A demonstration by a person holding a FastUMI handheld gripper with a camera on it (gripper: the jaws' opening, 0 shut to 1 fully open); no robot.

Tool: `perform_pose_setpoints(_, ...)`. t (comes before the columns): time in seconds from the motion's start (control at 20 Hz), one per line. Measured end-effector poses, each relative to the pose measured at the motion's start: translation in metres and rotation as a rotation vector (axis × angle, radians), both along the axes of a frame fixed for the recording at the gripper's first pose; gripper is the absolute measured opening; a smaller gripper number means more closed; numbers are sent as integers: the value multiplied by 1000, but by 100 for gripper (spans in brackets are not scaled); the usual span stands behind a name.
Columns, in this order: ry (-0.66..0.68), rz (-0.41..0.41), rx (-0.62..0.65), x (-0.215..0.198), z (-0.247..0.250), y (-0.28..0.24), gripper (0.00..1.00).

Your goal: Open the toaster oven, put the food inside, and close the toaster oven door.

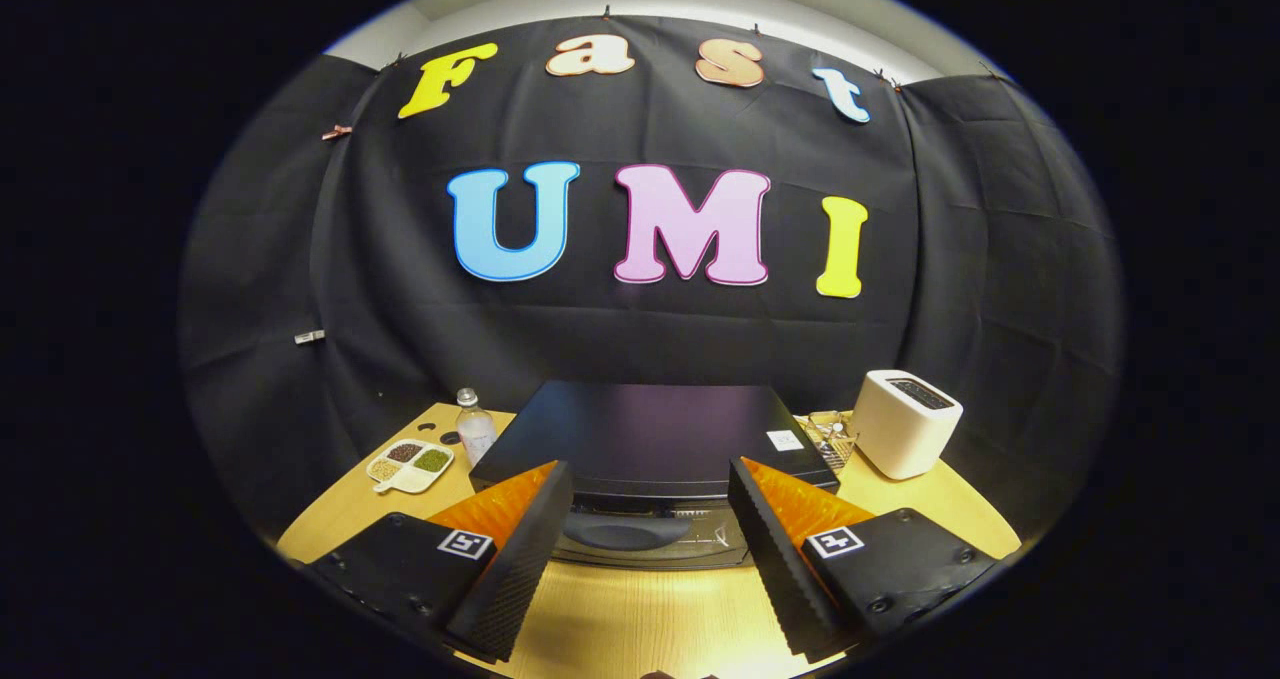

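With my gripper [650, 559] spread wide and holding nothing above the wooden table [640, 624], I'd come down squarely on the dark oval handle [625, 531] of the flat-topped black toaster oven [650, 434] just ahead between the fingers before pulling its door.

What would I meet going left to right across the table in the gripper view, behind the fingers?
Divided snack tray → clear water bottle → black toaster oven, straight ahead of the open gripper → wire basket → white toaster.
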State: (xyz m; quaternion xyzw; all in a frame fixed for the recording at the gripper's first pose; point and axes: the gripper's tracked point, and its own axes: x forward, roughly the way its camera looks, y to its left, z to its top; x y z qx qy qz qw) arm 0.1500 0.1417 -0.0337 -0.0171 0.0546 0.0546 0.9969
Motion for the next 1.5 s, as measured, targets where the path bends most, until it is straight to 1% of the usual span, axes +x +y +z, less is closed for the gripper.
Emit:
perform_pose_setpoints(0.35,84,-67,24,44,-55,6,98)
perform_pose_setpoints(0.45,115,-75,35,52,-72,8,98)
perform_pose_setpoints(0.55,123,-88,28,57,-77,10,98)
perform_pose_setpoints(0.65,114,-77,1,58,-81,14,98)
perform_pose_setpoints(0.7,106,-75,-8,55,-76,15,98)
perform_pose_setpoints(0.85,137,-76,13,50,-81,11,99)
perform_pose_setpoints(1.05,153,-62,12,30,-87,11,99)
perform_pose_setpoints(1.35,193,-28,21,-12,-116,7,98)
perform_pose_setpoints(1.5,213,-22,-3,-30,-134,4,98)
